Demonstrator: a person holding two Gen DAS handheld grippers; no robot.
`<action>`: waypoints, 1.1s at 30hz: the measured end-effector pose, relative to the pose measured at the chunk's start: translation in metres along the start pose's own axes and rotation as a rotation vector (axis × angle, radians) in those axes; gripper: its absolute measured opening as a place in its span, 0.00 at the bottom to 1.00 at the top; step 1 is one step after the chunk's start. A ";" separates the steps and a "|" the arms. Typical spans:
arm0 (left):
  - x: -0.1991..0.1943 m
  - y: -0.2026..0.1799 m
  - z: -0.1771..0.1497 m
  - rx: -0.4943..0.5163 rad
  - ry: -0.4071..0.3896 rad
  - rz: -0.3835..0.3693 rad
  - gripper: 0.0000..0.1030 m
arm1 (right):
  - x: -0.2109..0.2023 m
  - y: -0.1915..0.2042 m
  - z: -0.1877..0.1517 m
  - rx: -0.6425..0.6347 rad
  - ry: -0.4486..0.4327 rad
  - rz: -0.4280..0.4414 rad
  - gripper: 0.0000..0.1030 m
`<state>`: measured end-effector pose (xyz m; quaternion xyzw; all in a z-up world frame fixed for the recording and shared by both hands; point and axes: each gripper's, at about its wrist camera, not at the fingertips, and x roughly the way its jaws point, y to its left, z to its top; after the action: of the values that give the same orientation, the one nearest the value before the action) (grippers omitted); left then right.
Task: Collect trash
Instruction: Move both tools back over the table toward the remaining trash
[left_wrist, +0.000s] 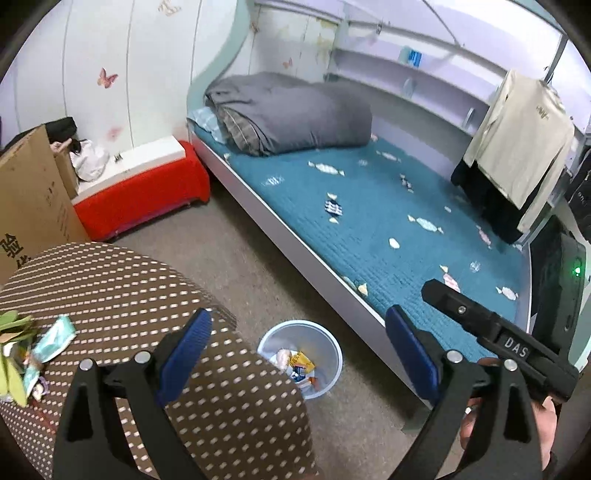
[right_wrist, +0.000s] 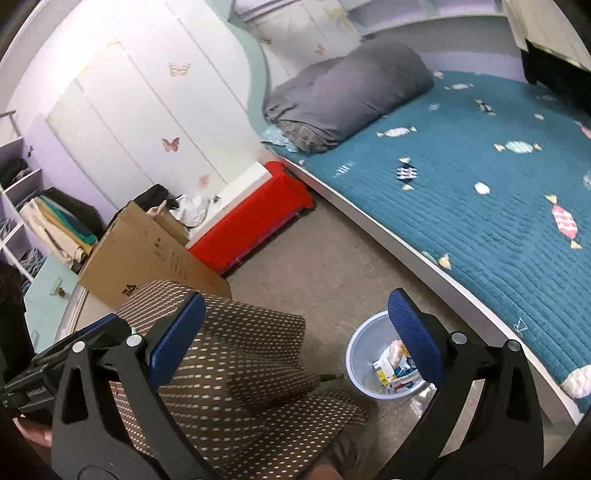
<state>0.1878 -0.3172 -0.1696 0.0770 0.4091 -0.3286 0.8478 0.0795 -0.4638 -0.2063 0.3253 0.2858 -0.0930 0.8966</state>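
A pale blue trash bin (left_wrist: 325, 334) stands on the floor between the table and the bed, holding wrappers (left_wrist: 301, 363) and other scraps. My left gripper (left_wrist: 299, 314) hangs open above it, nothing between its blue pads (left_wrist: 184, 350). On the table's left side lie a light green packet (left_wrist: 55, 339) and more litter beside green leaves (left_wrist: 11, 328). In the right wrist view the bin (right_wrist: 364, 350) sits lower right, partly behind one pad (right_wrist: 415, 336). My right gripper (right_wrist: 297, 295) is open and empty, above the table edge.
A table under a brown dotted cloth (left_wrist: 129, 291) fills the lower left. The bed with a teal quilt (left_wrist: 369, 221) and a folded grey duvet (left_wrist: 295, 114) runs along the right. A cardboard box (right_wrist: 147, 254), a red stool (right_wrist: 255, 221) and hanging clothes (left_wrist: 517, 136) line the room.
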 end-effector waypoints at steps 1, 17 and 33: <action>-0.010 0.004 -0.003 -0.004 -0.013 0.001 0.90 | -0.002 0.006 -0.001 -0.011 -0.004 0.001 0.94; -0.100 0.081 -0.044 -0.084 -0.132 0.052 0.91 | -0.005 0.133 -0.025 -0.297 0.064 0.119 0.94; -0.154 0.220 -0.108 -0.144 -0.156 0.251 0.91 | 0.043 0.216 -0.076 -0.384 0.204 0.148 0.94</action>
<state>0.1855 -0.0283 -0.1562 0.0409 0.3516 -0.1950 0.9147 0.1565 -0.2481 -0.1636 0.1766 0.3627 0.0622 0.9129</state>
